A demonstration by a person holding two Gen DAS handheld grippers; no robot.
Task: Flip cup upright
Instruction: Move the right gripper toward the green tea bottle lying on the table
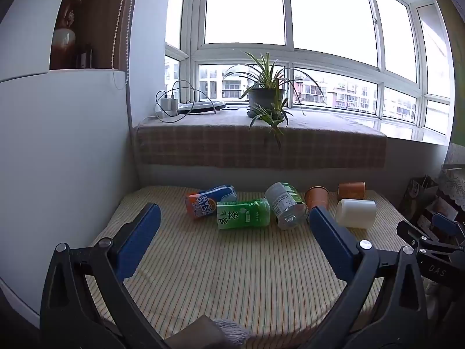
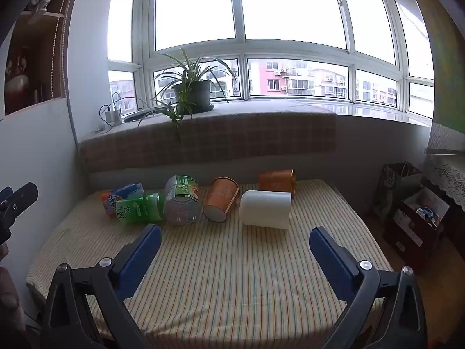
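Three cups lie on their sides on the striped table [image 2: 232, 276]: a white cup [image 2: 266, 209] [image 1: 356, 213], an orange cup [image 2: 221, 202] [image 1: 316, 197] to its left, and a second orange cup [image 2: 277, 181] [image 1: 351, 190] behind it. My right gripper [image 2: 234, 234] is open and empty, a short way in front of the white cup. My left gripper [image 1: 234, 213] is open and empty, nearer the bottles. The right gripper's body also shows in the left wrist view [image 1: 430, 241].
Three bottles lie on the table left of the cups: an orange-blue one [image 1: 209, 202], a green tea one [image 1: 244, 213] and a clear one [image 1: 286, 205]. A cloth-covered windowsill holds a potted plant [image 1: 263, 97] and chargers. Bags and boxes [image 2: 415, 212] stand right of the table.
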